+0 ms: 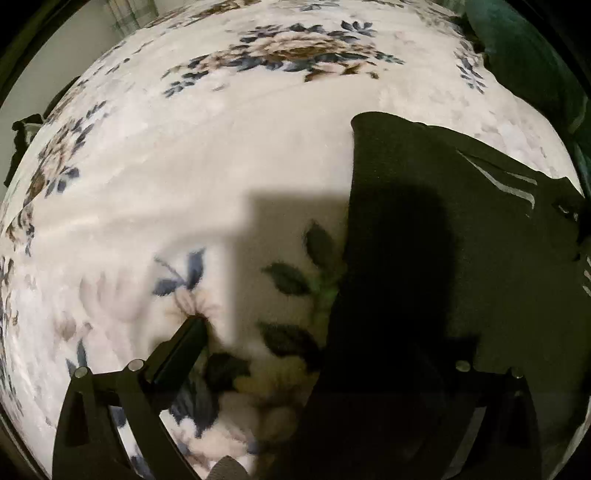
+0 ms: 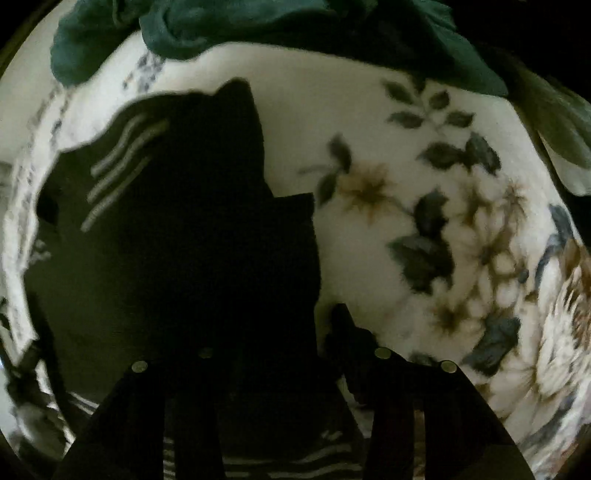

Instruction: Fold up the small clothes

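Closest to you, your left tongs stand with the fingers spread wide apart: the left finger rests its tip on the flowered blanket, while the right finger is lost against the dark garment and its tip cannot be made out. Your right tongs are also wide at the base, but their tips sink into shadow and black cloth, so you cannot tell whether they are apart or clamped on anything. The task's piece, that dark garment, lies flat on the blanket between the two views: to the right of centre in the left wrist view, to the left and centre in the right wrist view. It bears three pale stripes near one side, and more stripes show at its near edge, under your right tongs. Its left edge in the left view runs up to a rounded corner, with bare blanket open to the left and beyond. In the right view, the flowered blanket lies open to the right of the garment. Farthest off, a heap of green cloth lies along the blanket's far side, apart from the dark garment; the same green cloth shows at the upper right of the left view.
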